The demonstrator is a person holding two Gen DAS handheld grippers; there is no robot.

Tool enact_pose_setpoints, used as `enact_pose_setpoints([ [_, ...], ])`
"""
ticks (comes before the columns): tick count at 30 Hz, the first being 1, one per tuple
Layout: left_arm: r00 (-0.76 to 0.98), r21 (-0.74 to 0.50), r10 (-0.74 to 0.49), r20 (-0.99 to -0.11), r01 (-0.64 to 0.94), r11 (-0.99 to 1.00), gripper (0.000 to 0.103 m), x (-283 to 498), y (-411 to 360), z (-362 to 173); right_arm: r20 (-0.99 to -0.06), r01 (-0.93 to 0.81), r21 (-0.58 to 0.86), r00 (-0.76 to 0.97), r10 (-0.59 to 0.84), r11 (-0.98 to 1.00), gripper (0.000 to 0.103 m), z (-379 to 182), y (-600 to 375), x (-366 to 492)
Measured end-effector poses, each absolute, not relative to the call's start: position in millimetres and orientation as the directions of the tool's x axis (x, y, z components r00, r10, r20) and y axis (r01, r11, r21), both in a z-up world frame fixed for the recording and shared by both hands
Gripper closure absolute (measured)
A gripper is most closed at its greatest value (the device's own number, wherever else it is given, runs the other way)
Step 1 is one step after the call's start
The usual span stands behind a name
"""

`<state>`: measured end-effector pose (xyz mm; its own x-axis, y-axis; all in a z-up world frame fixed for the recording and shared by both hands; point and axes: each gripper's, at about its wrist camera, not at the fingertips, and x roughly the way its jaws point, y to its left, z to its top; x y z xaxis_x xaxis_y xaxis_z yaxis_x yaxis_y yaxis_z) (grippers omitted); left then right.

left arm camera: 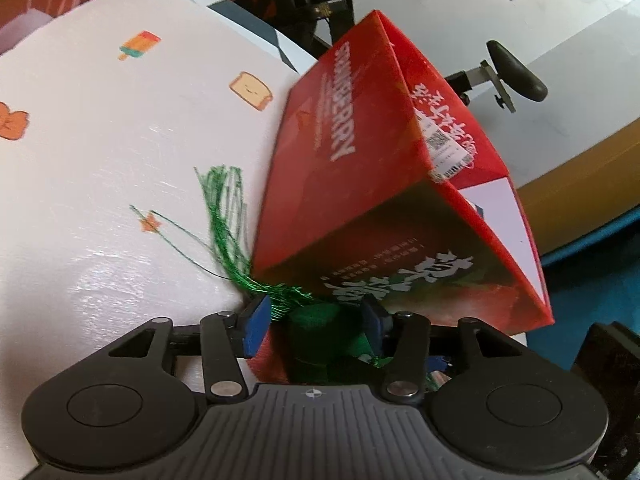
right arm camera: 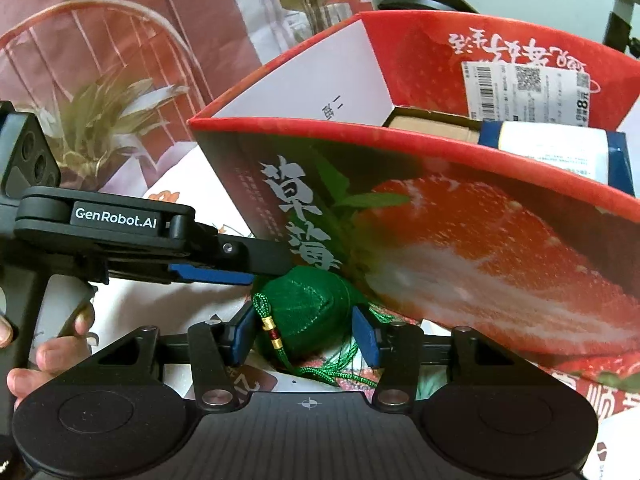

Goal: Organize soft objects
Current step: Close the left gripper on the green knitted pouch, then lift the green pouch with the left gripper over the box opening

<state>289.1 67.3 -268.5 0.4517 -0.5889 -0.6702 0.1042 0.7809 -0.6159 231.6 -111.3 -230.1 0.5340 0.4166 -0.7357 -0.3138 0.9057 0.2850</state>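
A green satin sachet (right arm camera: pixel 308 304) with a gold-beaded cord (right arm camera: pixel 269 330) lies against the foot of a red strawberry-print box (right arm camera: pixel 480 248). My right gripper (right arm camera: pixel 306 338) has its blue pads pressed on both sides of the sachet. My left gripper (right arm camera: pixel 256 268) comes in from the left, side on, just above it. In the left wrist view the sachet (left arm camera: pixel 320 332) sits between the left gripper's (left arm camera: pixel 316 320) jaws, which stand apart with a gap at the left pad (left arm camera: pixel 256 326). Its green tassel (left arm camera: pixel 228 220) fans out over the white sheet beside the box (left arm camera: pixel 360 184).
The box is open on top and holds a blue-and-white carton (right arm camera: pixel 560 148). A white sheet with cartoon prints (left arm camera: pixel 120 140) covers the surface. A black chair armrest (left arm camera: pixel 516 68) stands beyond the box. A person's hand (right arm camera: pixel 48 356) grips the left gripper's handle.
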Motion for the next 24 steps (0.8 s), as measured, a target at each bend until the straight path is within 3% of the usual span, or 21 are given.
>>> enact_pose_setpoints([
  [10, 0.412, -0.657, -0.630, -0.658, 0.094, 0.748, 0.047, 285.6, 52.6, -270.8, -0.732, -0.270, 0.338, 0.527, 0.433, 0.901, 0.058, -229.6, -116.2, 230.8],
  [24, 0.584, -0.571, -0.581, -0.566, 0.231, 0.788, 0.047, 247.2, 39.4, -170.1, -0.580, -0.386, 0.302, 0.651, 0.490, 0.871, 0.059, -156.9, -121.4, 201.0],
])
